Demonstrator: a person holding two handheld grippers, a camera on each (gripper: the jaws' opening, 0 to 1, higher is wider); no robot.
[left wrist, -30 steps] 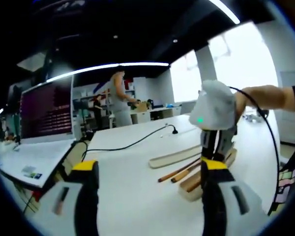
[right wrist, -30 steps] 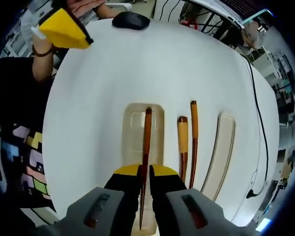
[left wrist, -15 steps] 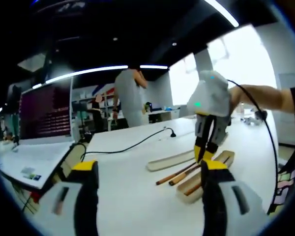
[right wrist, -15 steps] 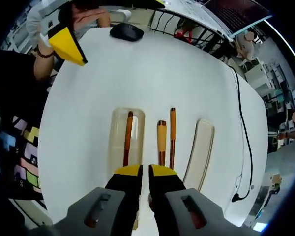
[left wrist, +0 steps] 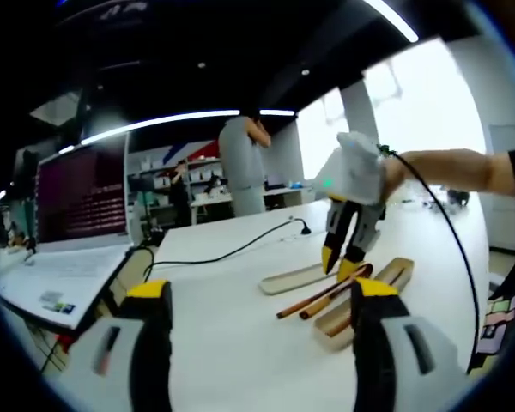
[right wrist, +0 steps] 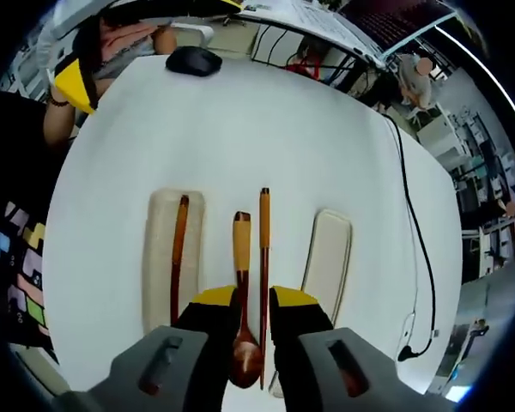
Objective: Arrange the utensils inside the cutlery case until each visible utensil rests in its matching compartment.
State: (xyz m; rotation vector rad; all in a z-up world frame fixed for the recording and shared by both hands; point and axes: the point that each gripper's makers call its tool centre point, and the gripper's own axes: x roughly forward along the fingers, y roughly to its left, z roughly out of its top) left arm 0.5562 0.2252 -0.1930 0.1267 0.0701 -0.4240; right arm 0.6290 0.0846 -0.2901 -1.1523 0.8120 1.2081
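The right hand-held gripper (right wrist: 256, 302) hangs open over the wooden spoon with the orange handle (right wrist: 242, 283), which lies on the white surface (right wrist: 266, 120). At its 9 o'clock, the beige cutlery case (right wrist: 159, 257) holds one brown chopstick (right wrist: 178, 257). I judge the next move is closing on the spoon. The left hand-held gripper (left wrist: 256, 300) is open, holding nothing.

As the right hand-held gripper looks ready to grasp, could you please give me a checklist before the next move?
1. Right hand-held gripper open: ok.
2. Spoon alone between its jaws: not ok, the loose chopstick lies there too.
3. Case free for more utensils: ok, one placed chopstick inside.
4. Lid apart from case: ok.
5. Left hand-held gripper open, empty: ok.
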